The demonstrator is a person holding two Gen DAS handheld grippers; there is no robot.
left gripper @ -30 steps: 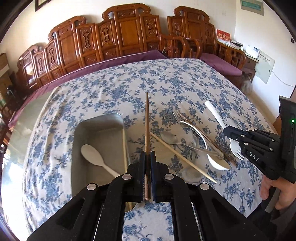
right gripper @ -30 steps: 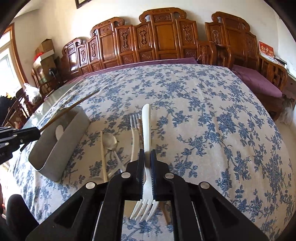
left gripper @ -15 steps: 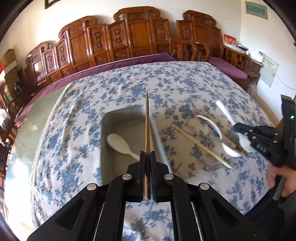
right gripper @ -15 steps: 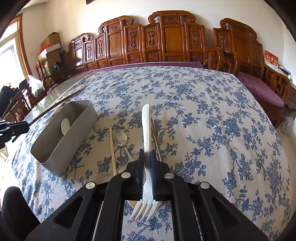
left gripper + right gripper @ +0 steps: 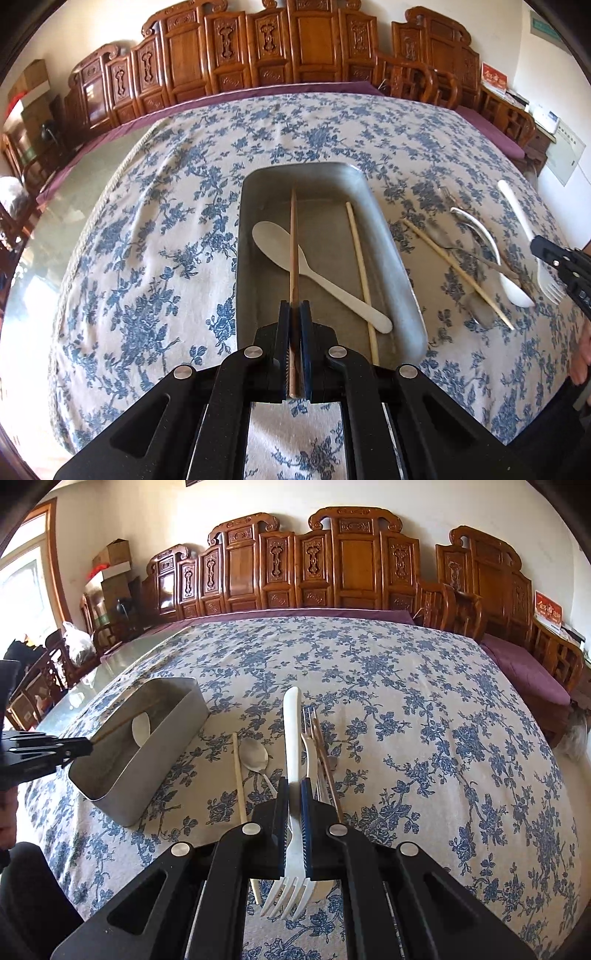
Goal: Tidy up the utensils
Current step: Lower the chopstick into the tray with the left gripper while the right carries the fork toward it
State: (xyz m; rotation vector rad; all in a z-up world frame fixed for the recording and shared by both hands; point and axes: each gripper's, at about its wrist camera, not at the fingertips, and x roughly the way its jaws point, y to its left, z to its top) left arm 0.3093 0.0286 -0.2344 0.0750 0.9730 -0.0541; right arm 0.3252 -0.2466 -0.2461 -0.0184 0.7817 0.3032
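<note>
Grey metal forms the tray [image 5: 388, 236] at the left of the flowered bench [image 5: 155, 229], holding a white plastic spoon [image 5: 317, 277] and a pale chopstick [image 5: 360, 266]. Above the tray, the left gripper [image 5: 294, 314] has its fingers clamped on a dark wooden chopstick [image 5: 294, 236], which points along the tray's length over the spoon. To the right on the cloth lie another pale chopstick [image 5: 458, 273], a metal spoon [image 5: 255, 755] and more cutlery. Farthest right, the right gripper [image 5: 294, 794] has its fingers pressed on a white plastic fork [image 5: 291, 738], tines toward the camera.
</note>
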